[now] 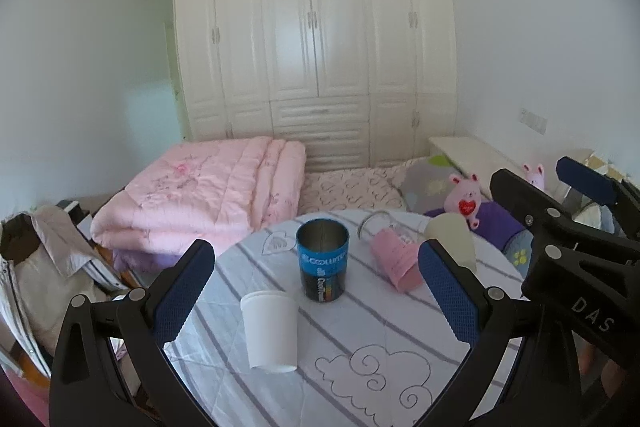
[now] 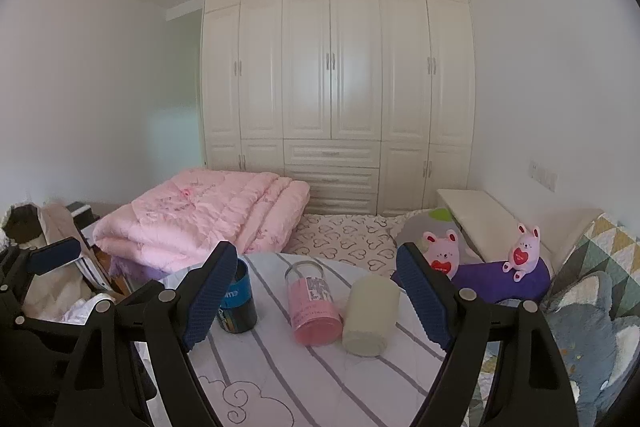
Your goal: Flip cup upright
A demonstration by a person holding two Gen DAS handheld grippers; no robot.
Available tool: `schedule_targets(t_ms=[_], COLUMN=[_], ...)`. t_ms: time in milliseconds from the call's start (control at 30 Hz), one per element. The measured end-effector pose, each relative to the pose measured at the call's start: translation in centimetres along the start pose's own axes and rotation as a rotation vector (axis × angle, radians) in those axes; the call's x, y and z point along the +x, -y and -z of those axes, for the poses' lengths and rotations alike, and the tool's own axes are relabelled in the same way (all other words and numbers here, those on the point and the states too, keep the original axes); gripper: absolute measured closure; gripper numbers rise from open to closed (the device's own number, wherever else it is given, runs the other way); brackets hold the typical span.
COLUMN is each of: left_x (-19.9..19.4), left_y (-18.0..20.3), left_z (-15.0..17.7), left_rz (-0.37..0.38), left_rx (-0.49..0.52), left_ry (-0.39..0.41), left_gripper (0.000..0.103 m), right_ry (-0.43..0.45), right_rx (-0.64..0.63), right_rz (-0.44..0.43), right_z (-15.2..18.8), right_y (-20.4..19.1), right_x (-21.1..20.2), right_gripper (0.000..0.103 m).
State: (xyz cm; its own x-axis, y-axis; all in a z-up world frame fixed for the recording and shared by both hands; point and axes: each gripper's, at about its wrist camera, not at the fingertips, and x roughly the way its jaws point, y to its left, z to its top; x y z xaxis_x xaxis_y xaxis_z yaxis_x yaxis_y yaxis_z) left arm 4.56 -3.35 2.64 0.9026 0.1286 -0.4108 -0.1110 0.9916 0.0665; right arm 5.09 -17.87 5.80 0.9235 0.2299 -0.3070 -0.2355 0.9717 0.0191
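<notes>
**Setting the inverted cup the right way up**

A white paper cup (image 1: 271, 331) is seen standing mouth-down on the striped, cloth-covered counter (image 1: 360, 327), low and left of centre in the left wrist view, between the spread fingers of the left hand-held gripper (image 1: 316, 297). That gripper is released and nothing is held. The right hand-held gripper (image 2: 316, 297) is likewise released and empty.

Behind the paper cup, at centre frame, a blue and black metal tumbler (image 1: 322, 259) already stands upright. Two more vessels lie on their sides: a pink glass cup (image 2: 314, 307) and, just beside it, a cream frosted cup (image 2: 370, 313), both at lower centre of the right wrist view.

Which cup is meant cannot be told for certain. If the paper cup is chosen, it should probably be gripped at mid-wall, lightly, since thin paper is likely to crumple. It should be lifted before being turned, so the rim is not dragged on the cloth, and kept away from the tumbler.
</notes>
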Motion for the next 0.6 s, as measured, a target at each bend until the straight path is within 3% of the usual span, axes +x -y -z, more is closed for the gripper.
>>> schedule_targets(t_ms=[600], left_x=[-0.59], left_y=[0.32], left_z=[0.03], left_rz=[0.008], left_rx=[0.002], left_ry=[0.039], left_gripper=[0.0], right_ry=[0.115], right_rx=[-0.035], right_rz=[0.016], right_z=[-0.35], right_y=[-0.63], right_x=[-0.53], right_gripper=[0.02])
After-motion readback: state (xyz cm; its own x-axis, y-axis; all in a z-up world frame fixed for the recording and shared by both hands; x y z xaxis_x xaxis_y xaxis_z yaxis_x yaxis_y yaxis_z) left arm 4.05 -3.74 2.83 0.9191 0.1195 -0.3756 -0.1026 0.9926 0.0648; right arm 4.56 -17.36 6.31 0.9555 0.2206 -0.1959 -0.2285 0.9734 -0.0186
